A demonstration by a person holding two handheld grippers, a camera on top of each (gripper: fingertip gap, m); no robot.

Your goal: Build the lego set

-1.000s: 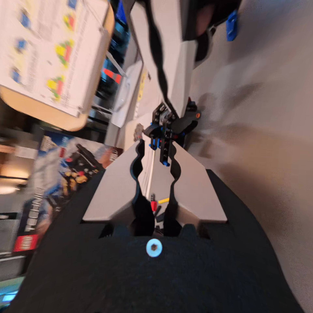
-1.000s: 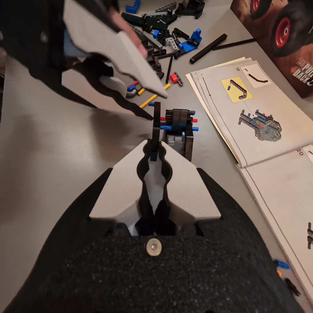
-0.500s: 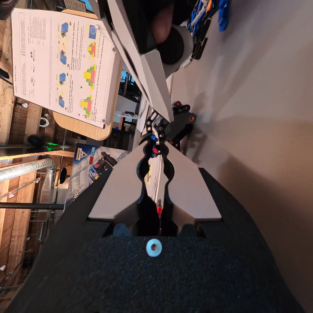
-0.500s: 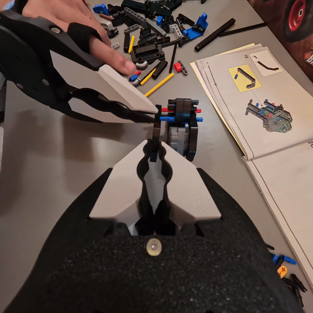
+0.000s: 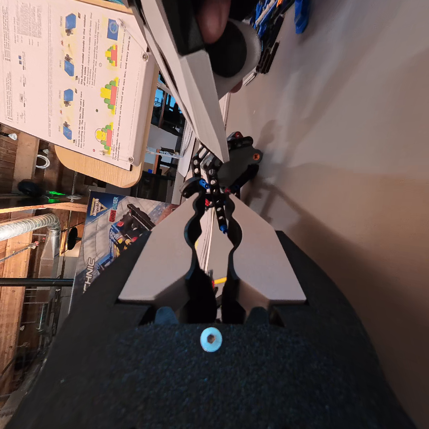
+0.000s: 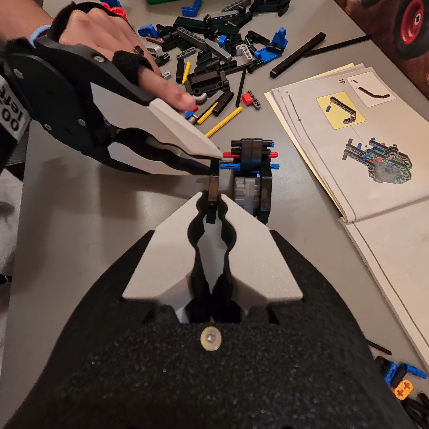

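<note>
While the half-built lego model (image 6: 251, 176) stands on the grey tabletop (image 6: 92, 222), both tools meet at its black beam (image 6: 213, 185).
Right hand-held gripper (image 6: 211, 197) pinches that beam's lower end; left hand-held gripper (image 6: 214, 162), spread apart, brackets its upper end. Behind the model lie loose lego pieces (image 6: 209, 55); right of it, an open instruction booklet (image 6: 362, 144).

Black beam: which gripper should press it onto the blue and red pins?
Probably left: the left gripper straddles the top of the black beam beside the pins; the right gripper is clamping its lower end.
</note>
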